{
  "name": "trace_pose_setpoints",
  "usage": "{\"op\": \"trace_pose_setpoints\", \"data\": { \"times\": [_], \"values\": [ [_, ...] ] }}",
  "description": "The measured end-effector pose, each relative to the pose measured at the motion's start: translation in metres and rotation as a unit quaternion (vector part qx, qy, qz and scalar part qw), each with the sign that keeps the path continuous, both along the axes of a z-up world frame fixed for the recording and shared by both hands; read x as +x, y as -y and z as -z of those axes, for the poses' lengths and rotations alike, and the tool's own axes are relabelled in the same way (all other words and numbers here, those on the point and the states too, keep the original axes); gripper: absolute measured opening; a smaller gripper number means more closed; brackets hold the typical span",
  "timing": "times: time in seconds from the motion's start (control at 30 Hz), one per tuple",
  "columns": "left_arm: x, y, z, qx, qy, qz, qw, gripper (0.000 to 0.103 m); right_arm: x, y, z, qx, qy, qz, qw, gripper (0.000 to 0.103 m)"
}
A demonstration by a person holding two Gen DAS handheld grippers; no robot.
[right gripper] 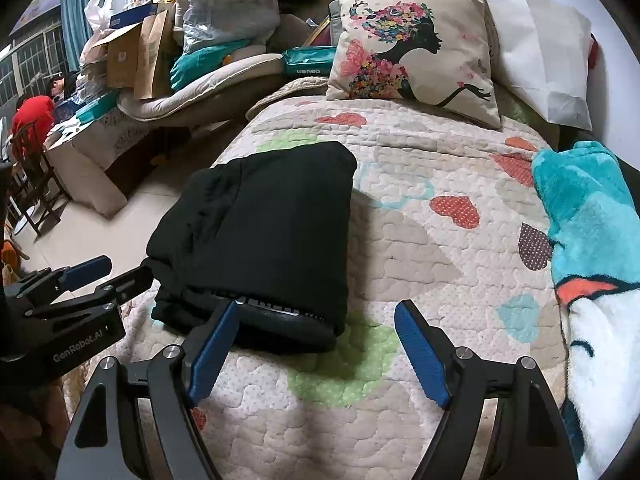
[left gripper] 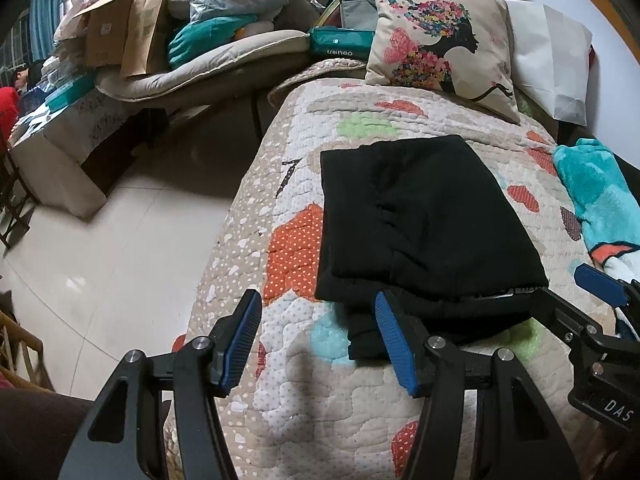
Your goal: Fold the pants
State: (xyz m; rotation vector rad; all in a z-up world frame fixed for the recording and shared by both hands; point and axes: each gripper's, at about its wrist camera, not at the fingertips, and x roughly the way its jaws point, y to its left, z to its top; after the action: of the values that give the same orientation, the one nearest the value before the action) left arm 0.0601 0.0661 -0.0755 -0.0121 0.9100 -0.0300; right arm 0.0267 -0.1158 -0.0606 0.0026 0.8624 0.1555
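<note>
Pants: one black pair (left gripper: pixel 424 220), seen folded on the quilted bed (left gripper: pixel 320 400)
Left hand-held gripper (left gripper: pixel 318 336): parted, nothing held
Right hand-held gripper (right gripper: pixel 316 344): spread wide, empty
Cushions: one printed cushion (right gripper: pixel 412 52) counted

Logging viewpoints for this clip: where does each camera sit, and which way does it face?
Left wrist: on the left tongs, facing down at the black pants on the quilt; the right tongs' tip shows at its right edge.
Right wrist: on the right tongs, same direction; left tongs at its left edge.
Shared: pants, quilt, printed cushion.
</note>
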Motion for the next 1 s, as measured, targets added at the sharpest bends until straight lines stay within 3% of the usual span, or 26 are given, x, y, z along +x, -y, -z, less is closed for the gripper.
{"op": "trace_pose_setpoints", "data": {
  "times": [0.83, 1.0],
  "values": [
    [0.002, -0.004, 0.003, -0.023, -0.007, -0.006, 0.9997, 0.059, -0.001, 0.0, -0.004, 0.002, 0.008, 0.004, 1.0, 0.085],
    [0.008, -0.02, -0.007, -0.07, -0.025, -0.029, 0.9968, 0.059, -0.007, 0.005, -0.038, -0.007, 0.068, 0.014, 0.998, 0.085]
  ]
}}
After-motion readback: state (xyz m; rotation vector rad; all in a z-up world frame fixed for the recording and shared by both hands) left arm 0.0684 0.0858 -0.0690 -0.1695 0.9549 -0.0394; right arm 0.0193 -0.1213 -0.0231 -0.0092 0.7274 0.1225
